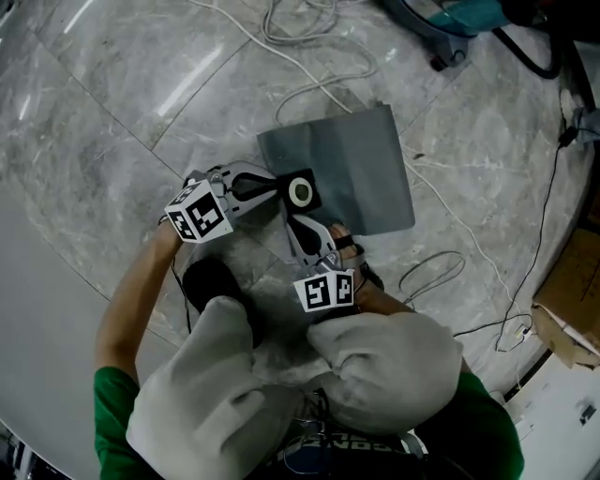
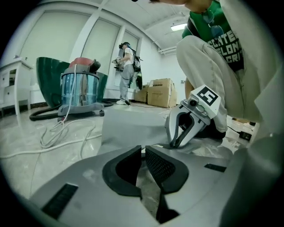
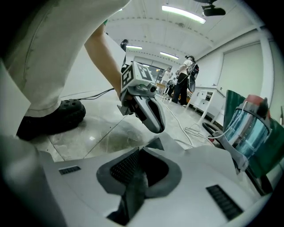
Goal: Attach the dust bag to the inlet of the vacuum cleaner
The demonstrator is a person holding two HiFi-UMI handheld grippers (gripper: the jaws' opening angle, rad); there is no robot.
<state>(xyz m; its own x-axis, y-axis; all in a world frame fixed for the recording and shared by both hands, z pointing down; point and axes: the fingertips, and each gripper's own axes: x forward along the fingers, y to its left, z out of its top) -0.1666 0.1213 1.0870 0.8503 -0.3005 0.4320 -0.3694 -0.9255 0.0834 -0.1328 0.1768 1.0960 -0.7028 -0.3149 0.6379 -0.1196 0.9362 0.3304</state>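
Observation:
A flat grey dust bag (image 1: pixel 361 164) lies on the marble floor, its black collar (image 1: pixel 300 192) with a white ring at the near left corner. My left gripper (image 1: pixel 278 187) reaches in from the left, jaws nearly together on the collar's edge; in its own view the left gripper (image 2: pixel 143 153) has the bag (image 2: pixel 128 126) spread just beyond its tips. My right gripper (image 1: pixel 302 228) comes from below, shut on the bag's near edge, with grey fabric (image 3: pixel 156 144) pinched between its jaws (image 3: pixel 138 153). The vacuum cleaner (image 2: pixel 80 88) stands far off, apart from the bag.
White cords (image 1: pixel 309 70) loop over the floor around the bag. The vacuum's teal body (image 1: pixel 450 19) and black hose are at the far right. A cardboard box (image 1: pixel 567 300) sits at the right edge. My knees (image 1: pixel 375 366) and a black shoe (image 1: pixel 211 281) are close below. People stand in the background.

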